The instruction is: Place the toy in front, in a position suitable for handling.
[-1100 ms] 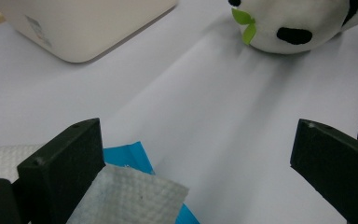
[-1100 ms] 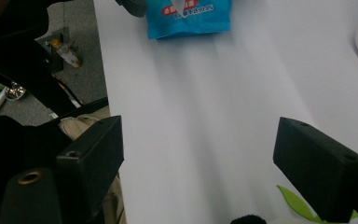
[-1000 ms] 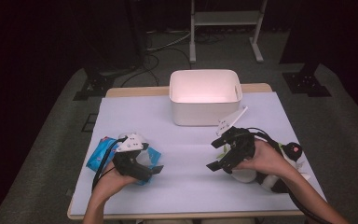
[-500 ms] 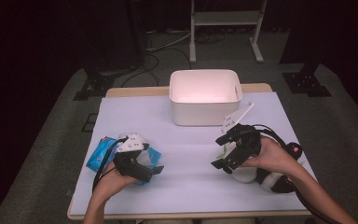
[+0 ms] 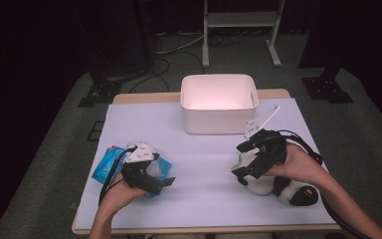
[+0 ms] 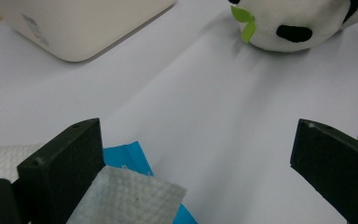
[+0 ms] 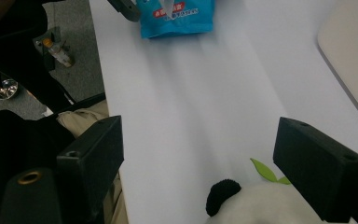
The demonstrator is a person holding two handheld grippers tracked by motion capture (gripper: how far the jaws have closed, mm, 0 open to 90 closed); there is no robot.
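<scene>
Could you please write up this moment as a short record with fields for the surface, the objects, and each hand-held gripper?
surface: table with a white cover
bin: white, open-topped, at the far middle of the table
left hand-held gripper: jaws open, over the blue wipes pack; a white wipe lies by one jaw
right hand-held gripper: jaws open, above the panda toy
panda toy: lying at the near right of the table, green leaf at its mouth
</scene>
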